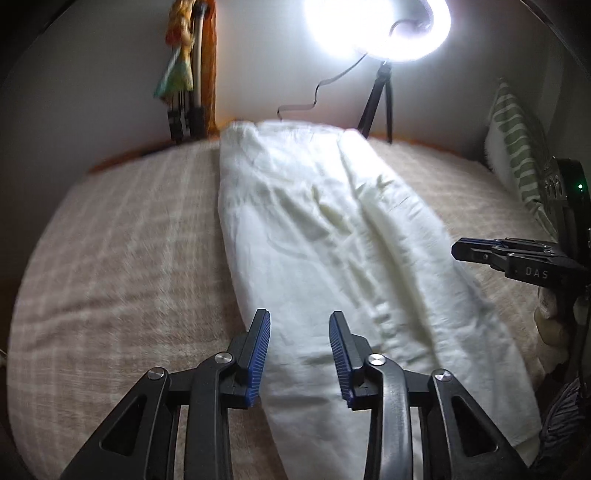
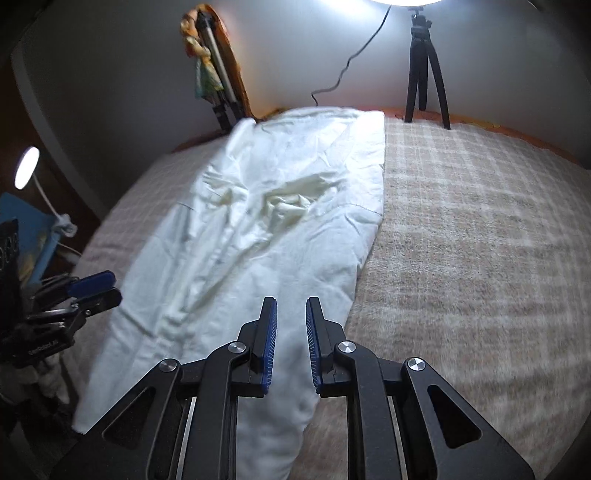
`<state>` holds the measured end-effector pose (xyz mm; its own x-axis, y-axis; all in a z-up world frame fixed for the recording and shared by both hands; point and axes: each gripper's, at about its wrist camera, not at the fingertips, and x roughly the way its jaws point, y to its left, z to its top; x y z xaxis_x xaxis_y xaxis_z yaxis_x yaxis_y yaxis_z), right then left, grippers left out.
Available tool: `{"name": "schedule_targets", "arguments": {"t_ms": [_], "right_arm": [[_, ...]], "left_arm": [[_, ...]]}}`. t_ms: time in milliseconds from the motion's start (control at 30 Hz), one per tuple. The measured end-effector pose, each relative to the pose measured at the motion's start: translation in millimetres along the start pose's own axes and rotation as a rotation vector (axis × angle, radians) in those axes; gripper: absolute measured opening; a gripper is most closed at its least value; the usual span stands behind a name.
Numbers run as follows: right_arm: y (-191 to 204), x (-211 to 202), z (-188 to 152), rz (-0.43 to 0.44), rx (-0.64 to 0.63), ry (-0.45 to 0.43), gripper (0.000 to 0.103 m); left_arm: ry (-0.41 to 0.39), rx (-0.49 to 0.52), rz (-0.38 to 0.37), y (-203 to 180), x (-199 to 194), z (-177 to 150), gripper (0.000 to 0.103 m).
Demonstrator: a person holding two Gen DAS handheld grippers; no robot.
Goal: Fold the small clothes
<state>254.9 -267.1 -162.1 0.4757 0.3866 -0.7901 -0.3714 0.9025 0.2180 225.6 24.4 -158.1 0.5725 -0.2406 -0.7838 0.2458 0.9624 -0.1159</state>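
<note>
A white garment (image 1: 332, 236) lies folded into a long, wrinkled strip on the checked bedspread (image 1: 122, 251), running from the near edge to the far wall. My left gripper (image 1: 300, 317) is open and empty above the strip's near left part. It also shows in the right wrist view (image 2: 98, 291) at the left edge. My right gripper (image 2: 291, 304) is open with a narrow gap, empty, above the garment's (image 2: 266, 221) near right edge. It shows in the left wrist view (image 1: 460, 251) to the right of the garment.
A ring light (image 1: 380, 26) on a black tripod (image 2: 424, 70) stands at the far wall, its cable (image 2: 347, 59) hanging. A second tripod with colourful cloth (image 1: 184, 66) stands far left. A green-striped pillow (image 1: 517, 147) lies at the right. A small lamp (image 2: 26, 166) is at the left.
</note>
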Motion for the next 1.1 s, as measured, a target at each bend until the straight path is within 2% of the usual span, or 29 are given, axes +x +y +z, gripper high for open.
{"name": "schedule_targets", "arguments": {"t_ms": [133, 233, 333, 400, 567, 700, 867, 967, 1033, 1067, 1100], "right_arm": [[1, 1, -19, -0.023, -0.053, 0.046, 0.015], [-4, -14, -38, -0.043, -0.047, 0.069, 0.015], [-6, -35, -59, -0.051, -0.051, 0.078, 0.014], [-6, -49, -68, -0.069, -0.042, 0.069, 0.015], [16, -80, -80, 0.003, -0.063, -0.013, 0.015], [41, -71, -98, -0.026, -0.147, 0.055, 0.015], [43, -78, -140, -0.033, -0.138, 0.096, 0.014], [42, -92, -152, -0.028, -0.131, 0.114, 0.014], [36, -102, -154, -0.015, -0.103, 0.114, 0.015], [31, -106, -153, 0.023, -0.064, 0.112, 0.015], [25, -107, -151, 0.060, -0.022, 0.113, 0.023]], "left_arm": [[0.041, -0.005, -0.024, 6, 8, -22, 0.032], [0.010, 0.059, 0.004, 0, -5, -47, 0.033], [-0.004, 0.088, -0.003, -5, -21, -67, 0.033], [-0.015, 0.109, 0.004, -11, -31, -80, 0.033], [-0.023, 0.146, 0.008, -23, -47, -100, 0.033], [-0.017, 0.175, 0.013, -30, -58, -110, 0.033], [-0.004, 0.179, 0.009, -29, -69, -122, 0.035], [0.010, 0.200, -0.001, -29, -78, -133, 0.036], [0.027, 0.170, -0.020, -24, -87, -136, 0.038], [0.030, 0.120, -0.049, -18, -94, -135, 0.044], [0.034, 0.086, -0.068, -14, -97, -134, 0.051]]}}
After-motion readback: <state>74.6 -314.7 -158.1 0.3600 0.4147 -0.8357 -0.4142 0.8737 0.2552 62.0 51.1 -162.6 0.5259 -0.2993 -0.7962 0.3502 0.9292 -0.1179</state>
